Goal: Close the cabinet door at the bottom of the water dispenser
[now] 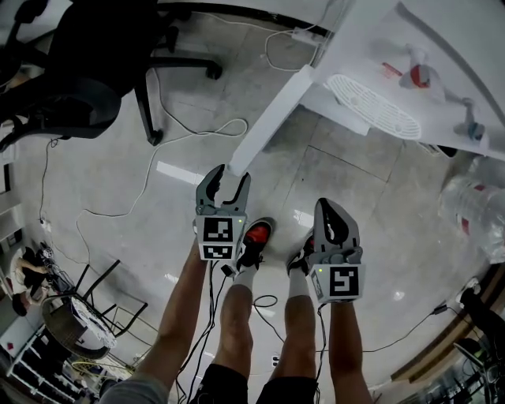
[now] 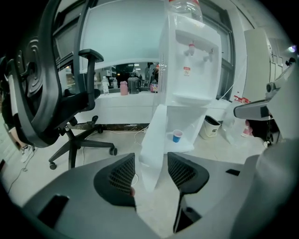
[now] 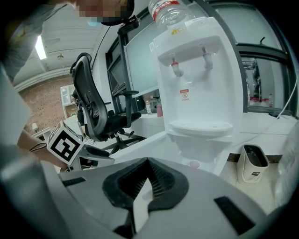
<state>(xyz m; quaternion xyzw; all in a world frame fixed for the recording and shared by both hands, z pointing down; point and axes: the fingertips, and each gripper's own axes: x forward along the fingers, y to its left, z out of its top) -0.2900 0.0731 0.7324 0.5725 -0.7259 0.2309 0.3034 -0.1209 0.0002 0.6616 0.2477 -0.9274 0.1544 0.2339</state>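
Looking steeply down in the head view: white water dispenser at upper right, its bottom cabinet door swung far out over the tiled floor. Left gripper at the door's free edge, right gripper lower and apart from it. Shown only in the left gripper view: jaws spread wide, the door's thin edge standing between the pads and clear of both, with a small blue cup in the open cabinet behind. Shown only in the right gripper view: jaws closed together on nothing, with two taps and the upturned bottle on top.
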